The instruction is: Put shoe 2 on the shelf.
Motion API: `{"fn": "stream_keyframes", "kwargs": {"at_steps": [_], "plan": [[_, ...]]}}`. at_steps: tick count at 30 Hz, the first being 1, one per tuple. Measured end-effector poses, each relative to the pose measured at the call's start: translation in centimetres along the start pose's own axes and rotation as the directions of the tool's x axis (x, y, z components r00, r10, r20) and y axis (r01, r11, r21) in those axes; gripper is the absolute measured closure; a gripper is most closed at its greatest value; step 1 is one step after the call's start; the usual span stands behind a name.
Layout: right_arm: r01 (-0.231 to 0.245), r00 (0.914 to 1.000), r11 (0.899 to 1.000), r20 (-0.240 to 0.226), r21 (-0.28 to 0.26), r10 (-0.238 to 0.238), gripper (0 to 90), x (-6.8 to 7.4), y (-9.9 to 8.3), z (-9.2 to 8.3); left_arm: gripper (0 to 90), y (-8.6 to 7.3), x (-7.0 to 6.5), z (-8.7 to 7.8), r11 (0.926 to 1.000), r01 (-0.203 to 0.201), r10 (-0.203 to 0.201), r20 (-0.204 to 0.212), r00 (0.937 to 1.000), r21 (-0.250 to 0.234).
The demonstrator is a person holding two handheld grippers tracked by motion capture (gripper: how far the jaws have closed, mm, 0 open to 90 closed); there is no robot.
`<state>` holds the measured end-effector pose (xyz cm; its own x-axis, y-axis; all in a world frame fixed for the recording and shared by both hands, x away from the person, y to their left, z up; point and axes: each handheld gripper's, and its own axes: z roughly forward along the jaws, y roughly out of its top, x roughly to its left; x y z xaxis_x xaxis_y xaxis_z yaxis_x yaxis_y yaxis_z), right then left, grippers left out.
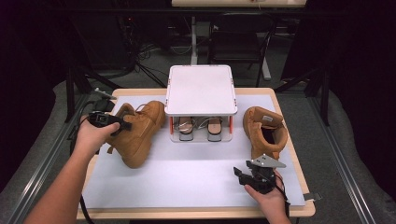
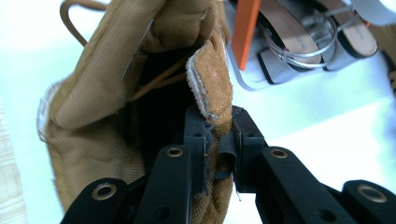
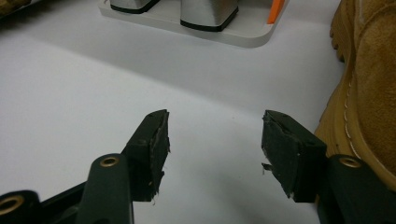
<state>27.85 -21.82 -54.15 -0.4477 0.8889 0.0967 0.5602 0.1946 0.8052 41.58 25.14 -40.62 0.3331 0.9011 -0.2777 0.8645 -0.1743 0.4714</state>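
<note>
A: Left boot [image 1: 137, 133] lying on its side at 9 o'clock of the rack [image 1: 201, 88]. Left gripper [image 2: 219, 135] pinched tight on the collar edge [image 2: 212, 79], suede flap squeezed between both pads.

B: Looks heavy for such a thin bite?

A: Probably so. Thick lugged sole, padded upper; weight likely sits low in the sole. Collar soft, folds under the pinch, so expect sag and swing on lifting. Suede grippy, not slippery. Nothing fragile.

B: Better hold anywhere?

A: Heel counter or the stiff back of the shaft, judged firmer than the flap. Second grip near the toe, if needed, to stop swinging.

B: Right gripper [image 3: 215, 154]?

A: Gaping wide, nothing between the pads, hovering over the mat [image 1: 187, 177] at 5 o'clock of the rack. Right boot [image 1: 265, 130] just beside it, at 1 o'clock of that gripper, standing upright, opening facing the camera.

B: Count?

A: Two tan boots, one at 9 and one at 3 o'clock of the rack. One white rack with orange posts [image 2: 247, 28]. Two sandals [image 1: 201, 128] on its lower shelf, side by side, silvery straps. Top shelf bare. One mat, one table [image 1: 280, 93].

B: Laces?

A: One loop [image 2: 77, 9] trailing loose from the left boot at 11 o'clock in the left gripper view; snag risk, by the look of it.
</note>
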Motion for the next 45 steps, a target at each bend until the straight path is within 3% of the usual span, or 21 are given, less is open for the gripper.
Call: {"fn": "stream_keyframes", "kwargs": {"at_steps": [3,12,23,30,34,38,42,45], "plan": [[0.000,1.0000,1.000,0.001,-0.001,0.000,41.5,0.0,0.0,0.0,79.8,0.3,-1.6,0.8,0.9985,-0.040,0.041,-0.024,0.9989,0.037],[-0.004,1.0000,1.000,-0.003,-0.007,0.004,41.5,0.0,0.0,0.0,80.0,0.9,-3.9,2.4,0.9912,-0.095,0.099,-0.038,0.9944,0.092],[-0.007,1.0000,1.000,-0.002,-0.005,0.007,41.5,-0.1,0.0,0.0,78.4,0.9,-4.5,3.1,0.9830,-0.124,0.130,-0.034,0.9909,0.135],[-0.004,1.0000,1.000,-0.002,0.000,0.004,41.5,-0.1,0.0,-0.1,76.5,1.4,-5.0,3.4,0.9721,-0.143,0.152,-0.035,0.9878,0.186],[-0.008,1.0000,1.000,-0.003,-0.002,0.008,41.5,-0.1,0.0,-0.1,74.7,1.6,-5.2,3.7,0.9688,-0.132,0.142,-0.035,0.9892,0.210],[-0.007,1.0000,1.000,-0.002,0.004,0.007,41.4,-0.2,-0.1,-0.1,70.9,2.0,-5.2,3.8,0.9608,-0.119,0.133,-0.039,0.9904,0.250],[-0.008,1.0000,1.000,-0.002,0.004,0.008,41.4,-0.2,0.0,-0.1,63.2,2.3,-5.3,3.8,0.9534,-0.121,0.144,-0.066,0.9874,0.276],[-0.011,0.9999,1.000,-0.001,0.004,0.011,41.4,-0.2,-0.1,-0.1,61.1,2.5,-5.4,3.5,0.9523,-0.119,0.143,-0.068,0.9874,0.281]]}}
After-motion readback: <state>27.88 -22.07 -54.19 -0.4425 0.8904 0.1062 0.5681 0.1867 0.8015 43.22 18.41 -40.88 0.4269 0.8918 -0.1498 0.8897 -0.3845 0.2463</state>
